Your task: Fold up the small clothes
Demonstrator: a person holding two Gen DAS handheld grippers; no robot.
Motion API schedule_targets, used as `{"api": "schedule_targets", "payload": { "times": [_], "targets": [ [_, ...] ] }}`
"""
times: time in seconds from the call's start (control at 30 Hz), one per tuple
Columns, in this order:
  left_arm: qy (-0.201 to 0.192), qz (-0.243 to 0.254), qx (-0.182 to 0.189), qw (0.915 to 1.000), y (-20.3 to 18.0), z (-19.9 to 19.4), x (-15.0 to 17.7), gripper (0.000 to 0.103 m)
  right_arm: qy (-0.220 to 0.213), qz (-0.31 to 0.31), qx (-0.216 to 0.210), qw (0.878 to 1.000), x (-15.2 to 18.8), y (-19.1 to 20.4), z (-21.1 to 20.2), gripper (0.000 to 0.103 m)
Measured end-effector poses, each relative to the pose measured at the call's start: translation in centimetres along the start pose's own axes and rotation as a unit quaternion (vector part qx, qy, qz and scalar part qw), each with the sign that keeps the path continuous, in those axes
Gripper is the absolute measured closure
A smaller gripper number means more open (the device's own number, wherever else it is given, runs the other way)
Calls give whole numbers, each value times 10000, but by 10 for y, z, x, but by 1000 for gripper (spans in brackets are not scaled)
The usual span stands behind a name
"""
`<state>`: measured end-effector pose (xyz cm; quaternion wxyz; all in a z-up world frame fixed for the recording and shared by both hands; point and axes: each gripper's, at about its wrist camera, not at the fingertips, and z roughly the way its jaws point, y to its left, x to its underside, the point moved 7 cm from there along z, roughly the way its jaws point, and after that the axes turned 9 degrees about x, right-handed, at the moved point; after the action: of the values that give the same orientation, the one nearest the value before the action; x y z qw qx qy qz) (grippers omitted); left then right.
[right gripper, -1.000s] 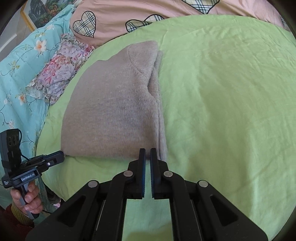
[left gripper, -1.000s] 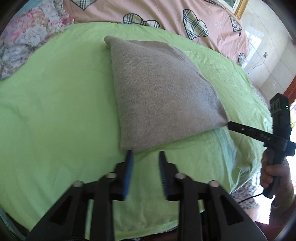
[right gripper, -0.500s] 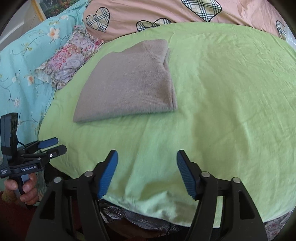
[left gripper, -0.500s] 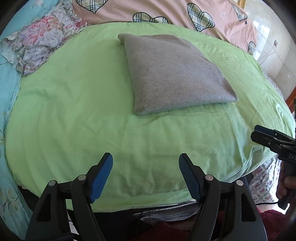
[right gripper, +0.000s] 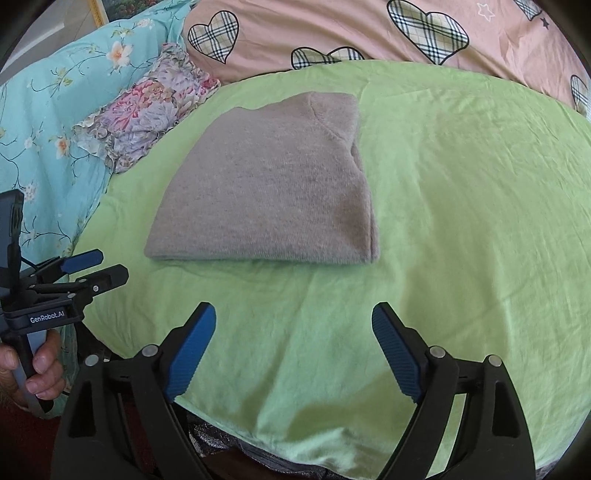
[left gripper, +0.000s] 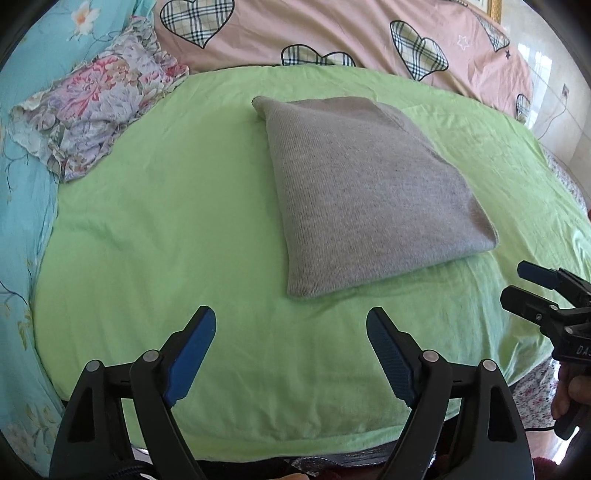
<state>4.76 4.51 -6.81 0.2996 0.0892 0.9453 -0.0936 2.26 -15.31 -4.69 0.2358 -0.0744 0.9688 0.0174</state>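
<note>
Both grippers have drawn back from the near edge of the grey knit garment (left gripper: 369,192) since a second ago, when each was pinched shut or nearly shut at that edge; half a second ago they were already spread apart, as now. One garment is present, folded into a flat four-sided packet lying on the green sheet (left gripper: 166,229), roughly at the sheet's middle. Two grippers are present. The left gripper (left gripper: 291,354) hangs over the sheet on the near side of the garment, jaws spread wide and holding nothing, well apart from the garment's near edge. The right gripper (right gripper: 293,350) hangs likewise on the near side of the garment, jaws wide apart and empty.

Each gripper also appears in the other's view: the right one at the garment's right, cut off by the frame edge, and the left one at the garment's left with part of a holding hand (right gripper: 37,373) showing.

Beyond the garment lies one pink cover with plaid hearts (left gripper: 332,33); to the garment's left lie one floral ruffled cloth (left gripper: 92,110) and one turquoise flowered cover (right gripper: 55,110). Inner layers of the folded garment are hidden.
</note>
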Motion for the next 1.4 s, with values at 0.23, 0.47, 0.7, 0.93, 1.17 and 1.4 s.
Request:
{"api": "schedule_targets", "payload": {
  "times": [0.23,0.47,0.7,0.93,1.17,1.4],
  "targets": [
    [50,173,-369,9992,-3,9,-19,17,69,-133,73,9999,-16,4,9,10],
    [-29,276,-542,9981,-5,15,-34,13,47,-249,88,9996,-36,5,18,8],
    [30,309,-585,9978,-2,24,-46,10,50,-308,41,9995,-53,7,26,7],
    [140,350,-654,9971,6,30,-60,8,234,-312,-87,9992,-73,5,39,7],
    [117,211,-648,9976,13,33,-72,8,343,-322,-142,9988,-88,2,48,7],
    [120,180,-662,9976,7,38,-78,7,428,-330,-206,9983,-95,1,58,6]
  ]
}}
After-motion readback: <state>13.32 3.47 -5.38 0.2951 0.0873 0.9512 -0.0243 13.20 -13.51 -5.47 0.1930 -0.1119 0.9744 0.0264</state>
